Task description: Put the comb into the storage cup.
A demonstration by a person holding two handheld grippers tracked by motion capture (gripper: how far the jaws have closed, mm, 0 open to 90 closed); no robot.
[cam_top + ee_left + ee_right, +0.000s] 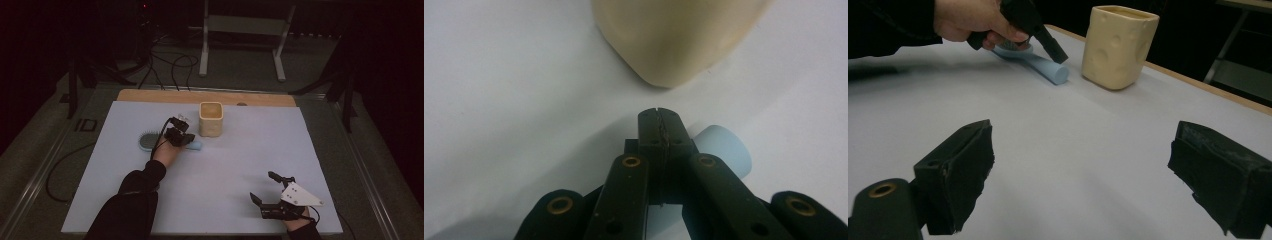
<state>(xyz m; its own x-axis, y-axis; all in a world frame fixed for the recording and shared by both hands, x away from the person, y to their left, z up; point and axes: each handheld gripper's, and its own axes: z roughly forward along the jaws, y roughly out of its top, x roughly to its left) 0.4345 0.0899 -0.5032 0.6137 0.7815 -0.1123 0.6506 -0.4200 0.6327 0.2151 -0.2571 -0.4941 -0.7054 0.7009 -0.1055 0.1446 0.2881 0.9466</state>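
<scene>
A hairbrush lies on the white table, its dark bristle head (147, 141) to the left and its light blue handle (196, 145) pointing toward a cream square cup (211, 119). My left gripper (188, 140) hovers just over that handle with its jaws pressed together and nothing between them. In the left gripper view the shut tips (659, 117) sit beside the handle's round end (724, 147), with the cup (674, 35) close ahead. My right gripper (261, 185) rests near the front right edge, its jaws wide apart (1083, 165) and empty. The right gripper view shows the handle (1048, 67) and the cup (1118, 45) farther off.
A wooden strip (150, 96) borders the table's far edge. Beyond it, a white stand's legs (204, 55) and black cables (170, 65) lie on the grey floor. White tabletop (240, 155) stretches between the two grippers.
</scene>
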